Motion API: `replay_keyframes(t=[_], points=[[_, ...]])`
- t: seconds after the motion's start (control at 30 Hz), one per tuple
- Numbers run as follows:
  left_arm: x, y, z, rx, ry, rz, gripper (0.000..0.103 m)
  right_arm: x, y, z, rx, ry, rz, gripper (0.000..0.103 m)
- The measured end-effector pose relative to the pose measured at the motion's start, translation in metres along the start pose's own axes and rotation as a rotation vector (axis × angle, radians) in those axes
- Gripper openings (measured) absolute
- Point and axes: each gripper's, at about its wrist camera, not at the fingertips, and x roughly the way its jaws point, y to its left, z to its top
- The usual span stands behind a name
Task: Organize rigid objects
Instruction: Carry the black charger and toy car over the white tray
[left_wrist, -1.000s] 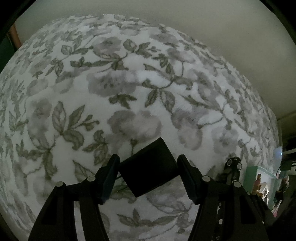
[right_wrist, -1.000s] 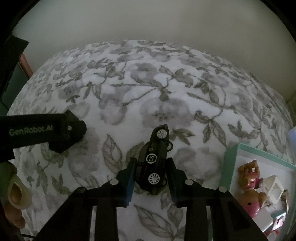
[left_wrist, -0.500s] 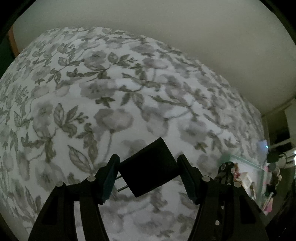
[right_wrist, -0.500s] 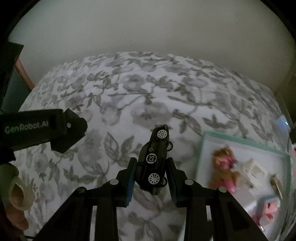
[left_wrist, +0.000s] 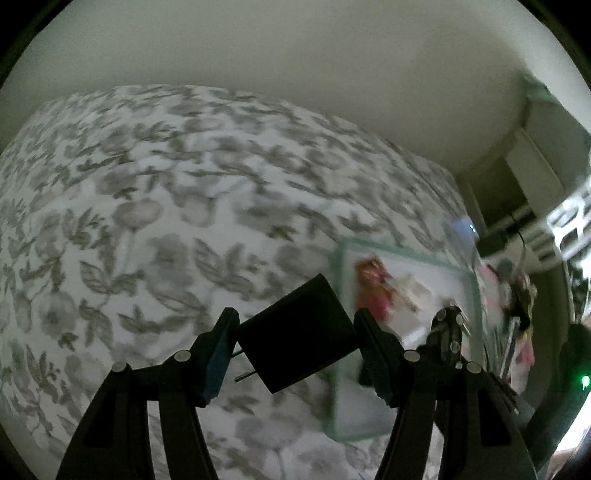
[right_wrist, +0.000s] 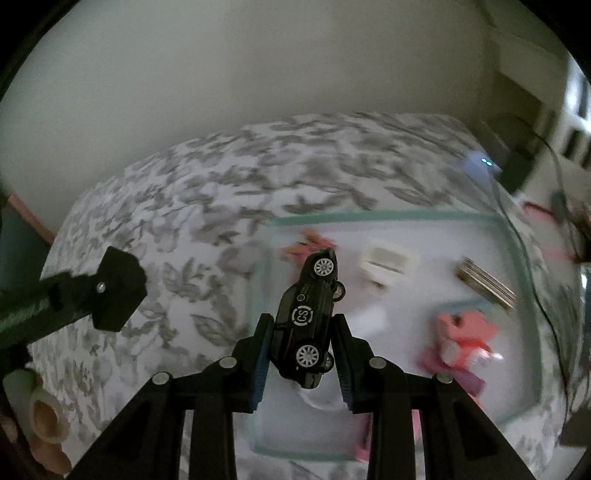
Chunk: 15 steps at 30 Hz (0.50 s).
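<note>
Since a second ago both views have swung toward the green-rimmed tray (right_wrist: 513, 266) on the floral bed cover (left_wrist: 155, 206). In the earlier right wrist view only the tray's corner is seen; now most of its floor is shown, blurred by motion. This is judged as both loads being carried to the tray for sorting.

The right hand-held gripper (right_wrist: 302, 347) is closed as far as it goes on the black toy car (right_wrist: 308, 317), which is held nose-up above the tray's near-left part. A pink figure (right_wrist: 465, 339), a white block (right_wrist: 386, 264) and a flat stack (right_wrist: 485, 282) lie inside the tray.

The left hand-held gripper (left_wrist: 295, 343) is about half open, clamped on the black plug adapter (left_wrist: 295, 339), prongs pointing left, just left of the tray's rim.
</note>
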Motion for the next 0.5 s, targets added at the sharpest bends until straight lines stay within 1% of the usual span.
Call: replay_keyframes(t=[0.17,0.3,0.37,0.5], points=[[0.014,-0.042,-0.025,0.086,0.060,-0.047,0.066,-0.006,-0.042,-0.013,0.095,0.020,-0.016,0.034],[0.030,-0.070,-0.044,0.152,0.113,-0.055,0.066,-0.010,-0.064,-0.023,0.130,0.035,-0.038,0.034],[0.038,-0.076,-0.051,0.160,0.135,-0.056,0.066,-0.009,-0.069,-0.027,0.137,0.049,-0.045,0.034],[0.052,-0.073,-0.058,0.129,0.184,-0.066,0.066,-0.001,-0.079,-0.033,0.156,0.077,-0.055,0.034]])
